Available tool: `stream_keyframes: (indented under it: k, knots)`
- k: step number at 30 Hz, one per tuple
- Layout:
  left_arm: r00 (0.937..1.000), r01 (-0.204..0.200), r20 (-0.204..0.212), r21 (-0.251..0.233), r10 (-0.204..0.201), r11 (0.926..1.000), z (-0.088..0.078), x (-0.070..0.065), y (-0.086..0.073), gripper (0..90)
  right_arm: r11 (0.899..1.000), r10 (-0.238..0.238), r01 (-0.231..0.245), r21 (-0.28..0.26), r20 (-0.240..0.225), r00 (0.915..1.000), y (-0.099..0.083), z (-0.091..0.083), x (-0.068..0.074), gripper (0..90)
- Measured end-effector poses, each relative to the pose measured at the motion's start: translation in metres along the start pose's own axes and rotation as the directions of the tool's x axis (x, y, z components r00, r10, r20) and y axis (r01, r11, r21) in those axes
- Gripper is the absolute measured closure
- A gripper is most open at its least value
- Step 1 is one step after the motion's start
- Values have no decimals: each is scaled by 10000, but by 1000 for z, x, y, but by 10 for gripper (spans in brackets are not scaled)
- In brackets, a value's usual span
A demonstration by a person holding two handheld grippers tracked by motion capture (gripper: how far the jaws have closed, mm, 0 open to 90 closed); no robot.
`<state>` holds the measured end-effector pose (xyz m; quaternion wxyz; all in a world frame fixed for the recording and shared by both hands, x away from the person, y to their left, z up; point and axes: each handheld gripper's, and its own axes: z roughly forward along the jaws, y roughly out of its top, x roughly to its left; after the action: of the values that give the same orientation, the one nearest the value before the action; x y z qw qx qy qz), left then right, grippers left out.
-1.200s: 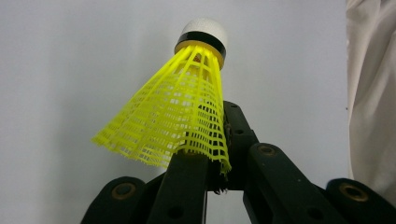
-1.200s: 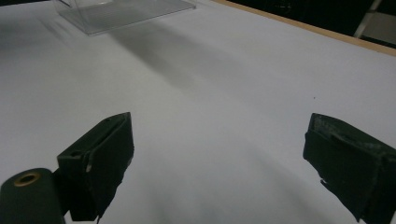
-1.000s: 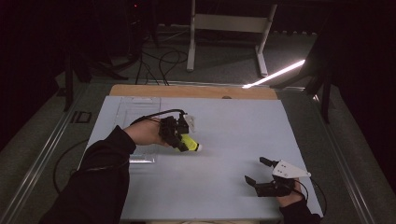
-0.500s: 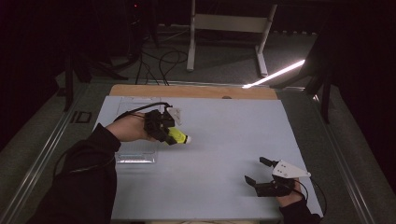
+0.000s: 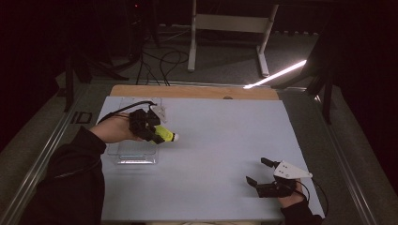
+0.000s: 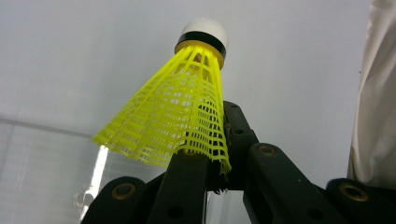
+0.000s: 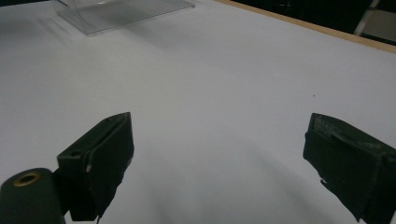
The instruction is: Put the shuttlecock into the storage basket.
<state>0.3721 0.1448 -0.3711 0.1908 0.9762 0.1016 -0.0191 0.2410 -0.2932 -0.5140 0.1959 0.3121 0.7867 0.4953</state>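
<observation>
Left gripper (image 5: 151, 127) fingers were clamped on the yellow shuttlecock (image 6: 180, 107) at its flimsy, crushable mesh skirt, at about 9 o'clock on the bench (image 5: 216, 140), probably above the clear tray (image 5: 136, 157); right gripper (image 7: 219, 163) stood released.

I am counting one yellow shuttlecock (image 6: 180, 112), with a single white cork tip and one black band under it. I am seeing one clear plastic tray (image 5: 136, 157) on one pale blue table (image 5: 220, 140). Two grippers are showing: the left gripper (image 5: 152, 129) and the right gripper (image 5: 260, 173), each with two black jaws. Behind the table I am making out what are probably two white frame legs, though the dimness blurs them.
</observation>
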Motion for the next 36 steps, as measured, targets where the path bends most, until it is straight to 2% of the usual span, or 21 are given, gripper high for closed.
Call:
stream_keyframes:
  k: [10, 25, 30, 36]
  knots:
    - [9980, 571, -262, -57, -573, 9983, -12, 8, -24, 892, 10000, 25, -25, 45, -65, 10000, -1, 1, -1, 86]
    - [9938, 1003, -470, -149, -1009, 9948, -25, 9, -46, 892, 10000, 59, -59, 4, -109, 9999, 0, 2, 0, 86]
    - [9921, 1127, -572, 88, -1120, 9936, -22, 10, -52, 892, 10000, 45, -45, 9, -103, 9999, 0, 2, 0, 86]
    - [9909, 1281, -443, 255, -1269, 9914, -13, 13, -58, 892, 10000, 8, -7, 39, -106, 9999, -1, 3, 0, 86]
